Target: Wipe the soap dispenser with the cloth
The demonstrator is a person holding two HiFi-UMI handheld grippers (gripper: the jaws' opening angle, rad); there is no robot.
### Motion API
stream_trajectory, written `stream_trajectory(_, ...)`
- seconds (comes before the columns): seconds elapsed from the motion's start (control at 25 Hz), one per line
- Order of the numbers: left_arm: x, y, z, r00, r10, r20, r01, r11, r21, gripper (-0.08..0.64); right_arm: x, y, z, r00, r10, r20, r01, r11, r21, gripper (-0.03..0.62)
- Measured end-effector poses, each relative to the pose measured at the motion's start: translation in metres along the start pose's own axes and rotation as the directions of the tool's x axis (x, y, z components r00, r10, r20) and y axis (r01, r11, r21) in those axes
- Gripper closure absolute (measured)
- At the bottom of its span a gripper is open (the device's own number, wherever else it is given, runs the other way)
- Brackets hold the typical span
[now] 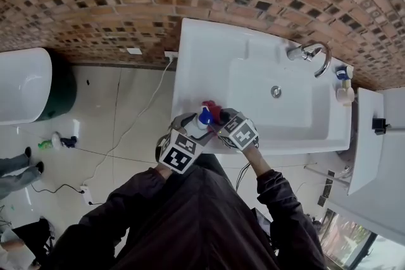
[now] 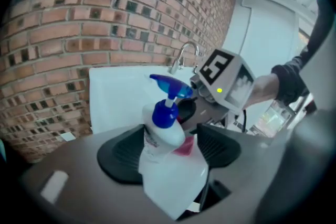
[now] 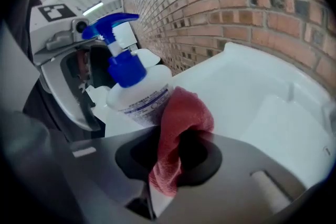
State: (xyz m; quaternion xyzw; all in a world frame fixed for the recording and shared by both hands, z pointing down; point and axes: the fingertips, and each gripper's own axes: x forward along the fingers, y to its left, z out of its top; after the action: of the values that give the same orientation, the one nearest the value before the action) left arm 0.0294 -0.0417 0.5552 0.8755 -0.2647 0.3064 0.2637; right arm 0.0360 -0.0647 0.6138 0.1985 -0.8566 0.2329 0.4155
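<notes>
Parked upright on the sink rim (image 1: 190, 60) at centre frame, jaws of the left gripper (image 2: 169, 150) spread loose either side of the soap dispenser (image 2: 163, 131) — seemingly to free its flanks for the red cloth (image 3: 181, 118), clamped in the right gripper (image 3: 176, 157) and pressed against it.

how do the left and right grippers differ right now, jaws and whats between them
The left gripper has its jaws spread wide, while the right gripper has its jaws closed on something. The left gripper straddles the white soap dispenser without visibly squeezing it. The right gripper clamps the red cloth, which lies against the dispenser's side. Both are at the front edge of the sink, facing each other across the dispenser.
</notes>
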Motion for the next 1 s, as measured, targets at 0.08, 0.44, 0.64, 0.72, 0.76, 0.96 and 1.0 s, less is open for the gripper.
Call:
stream_trajectory(0.08,0.005,0.008,0.0,1.0,0.028,-0.007,-0.028,1.0,0.011,0.222,-0.004,0.012,0.006,1.0,-0.008,0.004,0.008,0.997,-0.076,0.525)
stream_trajectory(0.44,0.011,0.02,0.001,0.999,0.0,-0.033,0.005,0.99,0.14,0.335,-0.031,0.024,0.012,1.0,-0.023,0.019,0.026,0.978,-0.208,0.525)
stream_trajectory(0.64,0.012,0.021,0.002,0.998,-0.051,-0.032,0.056,0.983,0.177,0.337,-0.066,0.0,0.042,0.989,-0.112,0.095,0.139,0.921,-0.365,0.525)
stream_trajectory(0.72,0.013,0.021,0.003,0.996,-0.085,-0.035,0.09,0.976,0.2,0.337,-0.065,-0.003,0.044,0.991,-0.11,0.069,0.129,0.89,-0.437,0.525)
stream_trajectory(0.76,0.014,0.02,0.003,0.994,-0.102,-0.039,0.108,0.97,0.216,0.337,-0.062,-0.003,0.042,0.993,-0.105,0.051,0.116,0.877,-0.467,0.525)
stream_trajectory(0.96,0.017,0.015,0.004,0.983,-0.169,-0.066,0.18,0.942,0.283,0.339,-0.029,-0.003,0.018,0.996,-0.071,-0.053,0.032,0.845,-0.534,0.525)
stream_trajectory(1.0,0.017,0.015,0.005,0.982,-0.175,-0.07,0.188,0.938,0.292,0.339,-0.022,-0.004,0.012,0.995,-0.07,-0.076,0.018,0.842,-0.539,0.525)
